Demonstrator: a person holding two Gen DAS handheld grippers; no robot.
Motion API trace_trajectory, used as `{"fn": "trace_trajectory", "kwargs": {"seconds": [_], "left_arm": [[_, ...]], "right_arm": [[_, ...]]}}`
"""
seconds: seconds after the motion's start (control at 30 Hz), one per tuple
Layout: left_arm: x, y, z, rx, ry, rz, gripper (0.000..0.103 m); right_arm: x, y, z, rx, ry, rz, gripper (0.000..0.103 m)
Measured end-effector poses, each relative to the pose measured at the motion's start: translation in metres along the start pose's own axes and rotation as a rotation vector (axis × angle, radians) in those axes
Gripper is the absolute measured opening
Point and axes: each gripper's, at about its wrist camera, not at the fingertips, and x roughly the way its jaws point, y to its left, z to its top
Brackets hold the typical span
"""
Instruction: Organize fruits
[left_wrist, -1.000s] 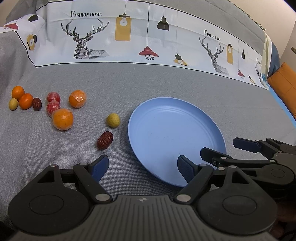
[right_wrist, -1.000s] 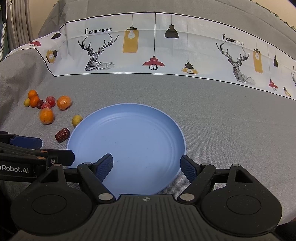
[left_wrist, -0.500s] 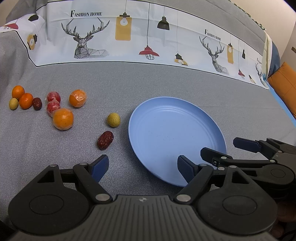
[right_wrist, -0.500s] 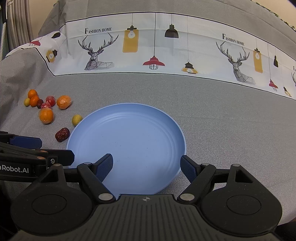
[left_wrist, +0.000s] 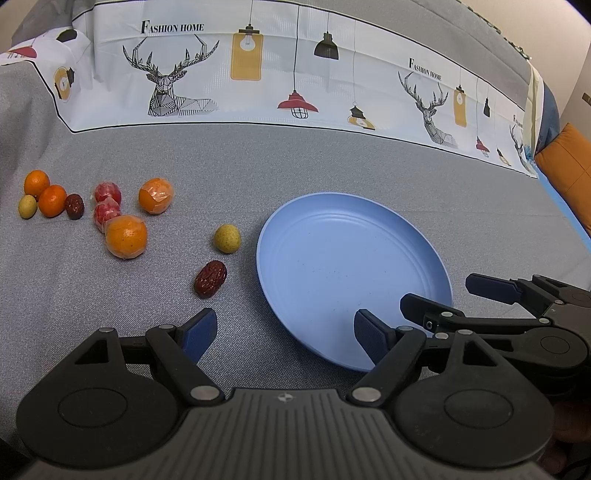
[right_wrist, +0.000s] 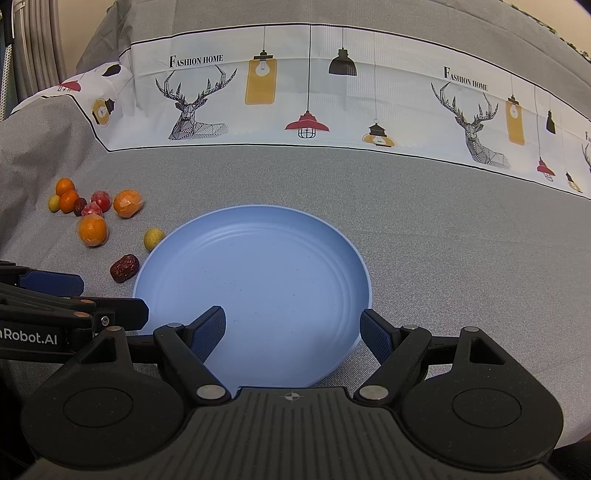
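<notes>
Left of plate: ten fruits.

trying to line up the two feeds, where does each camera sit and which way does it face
Left wrist: on the left tongs, facing forward over the red date and blue plate; right tongs show.
Right wrist: on the right tongs, over the plate's near rim; left tongs show.
Shared: plate, fruits, grey tablecloth.

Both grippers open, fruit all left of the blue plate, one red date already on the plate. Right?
Not quite: the blue plate is empty. The red date lies on the grey cloth just left of the rim, as the left wrist view shows. The rest holds: left gripper and right gripper are open, and all fruit sits left of the plate.
</notes>
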Motion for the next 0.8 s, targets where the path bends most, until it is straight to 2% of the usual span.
{"fn": "trace_trajectory", "kwargs": {"seconds": [0.53, 0.8], "left_arm": [[-0.0005, 0.0002, -0.0039, 0.01, 0.0, 0.0, 0.085], [-0.0038, -0.0012, -0.0034, 0.017, -0.009, 0.008, 0.085]], "right_arm": [[-0.0004, -0.0015, -0.0022, 0.014, -0.01, -0.008, 0.082], [-0.0045, -0.0089, 0.0017, 0.07, -0.023, -0.027, 0.081]]}}
